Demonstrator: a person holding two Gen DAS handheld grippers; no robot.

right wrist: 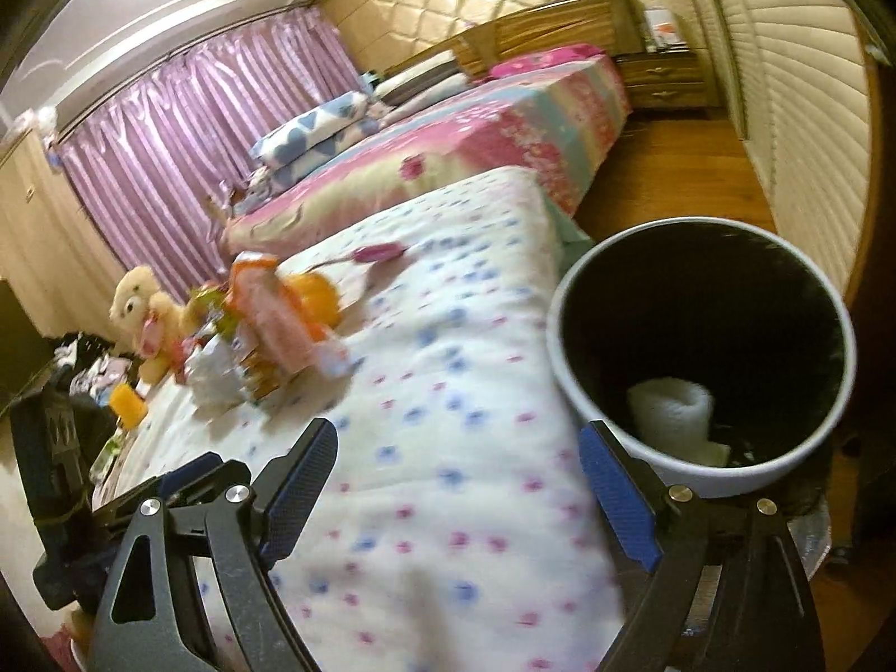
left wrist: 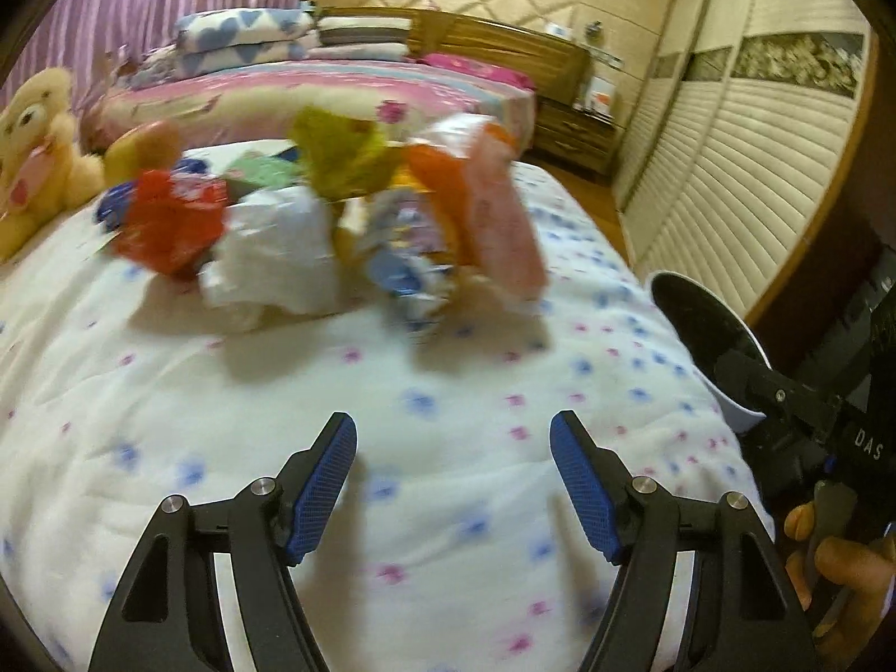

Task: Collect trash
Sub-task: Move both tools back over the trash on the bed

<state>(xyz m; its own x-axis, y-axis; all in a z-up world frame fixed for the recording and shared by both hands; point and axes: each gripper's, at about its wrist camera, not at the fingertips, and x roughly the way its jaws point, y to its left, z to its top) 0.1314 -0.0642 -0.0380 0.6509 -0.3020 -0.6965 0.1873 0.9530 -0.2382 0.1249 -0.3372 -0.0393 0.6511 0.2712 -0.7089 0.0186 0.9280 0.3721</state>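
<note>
A blurred pile of trash lies on the white flowered quilt (left wrist: pixel 392 403): a red wrapper (left wrist: pixel 168 218), a white crumpled bag (left wrist: pixel 274 246), a yellow-green wrapper (left wrist: pixel 336 151), a blue-and-white wrapper (left wrist: pixel 397 263) and a pink-orange packet (left wrist: pixel 493 207). My left gripper (left wrist: pixel 452 425) is open and empty, hovering over bare quilt short of the pile. My right gripper (right wrist: pixel 459 437) is also open with nothing between its fingers, and the trash pile (right wrist: pixel 269 330) lies far off to its left. A white bin (right wrist: pixel 728 476) with a black inside stands beside the bed's right edge, with white crumpled trash (right wrist: pixel 672 409) in it.
A cream teddy bear (left wrist: pixel 33 151) sits left of the pile. A pink object (right wrist: pixel 375 252) lies further back on the quilt. Behind are a pink bed (right wrist: pixel 476 129), purple curtains (right wrist: pixel 196 129), a wooden nightstand (right wrist: pixel 666 78) and slatted wardrobe doors (left wrist: pixel 728 185). A hand (left wrist: pixel 840 565) holds the right gripper.
</note>
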